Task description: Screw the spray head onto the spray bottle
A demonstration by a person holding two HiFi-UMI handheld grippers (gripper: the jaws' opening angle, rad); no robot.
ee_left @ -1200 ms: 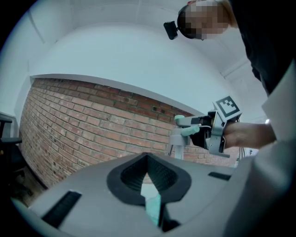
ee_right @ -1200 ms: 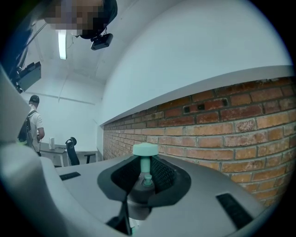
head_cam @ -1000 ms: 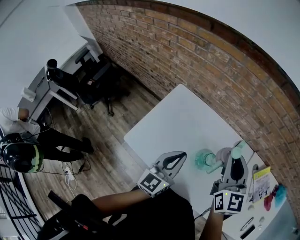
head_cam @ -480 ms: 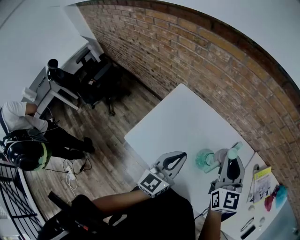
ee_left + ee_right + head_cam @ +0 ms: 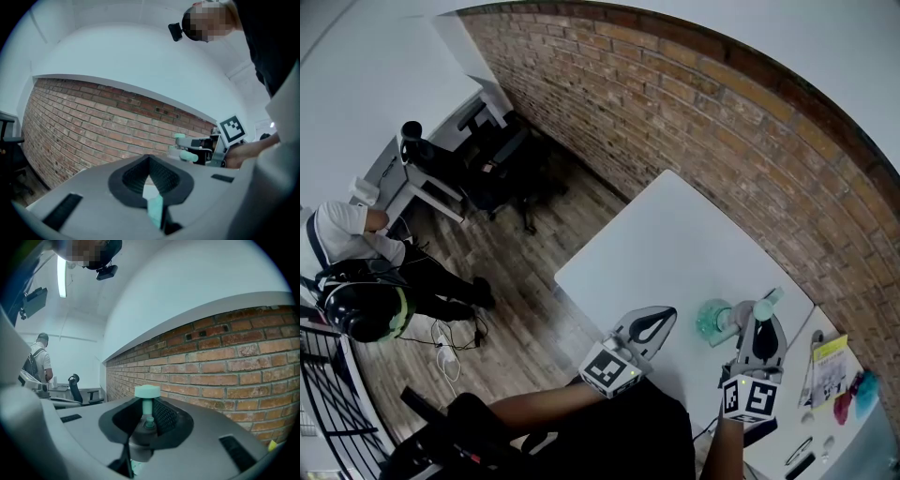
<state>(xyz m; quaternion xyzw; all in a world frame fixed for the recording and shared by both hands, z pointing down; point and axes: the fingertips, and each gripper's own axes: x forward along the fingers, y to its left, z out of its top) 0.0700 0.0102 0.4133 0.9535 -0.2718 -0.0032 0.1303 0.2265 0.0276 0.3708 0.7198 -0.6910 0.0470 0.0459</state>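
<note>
the right gripper (image 5: 758,322) grips the spray head (image 5: 766,304), but the left gripper (image 5: 649,323) is closed, empty and apart from the bottle (image 5: 709,322), which may tip or spin on the worktop (image 5: 666,244).

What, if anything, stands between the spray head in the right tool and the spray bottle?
Nothing visible does. The right tool grips the spray head close beside the spray bottle, with no object between them; the shut left tool sits on the bottle's other side, clear of that gap.
</note>
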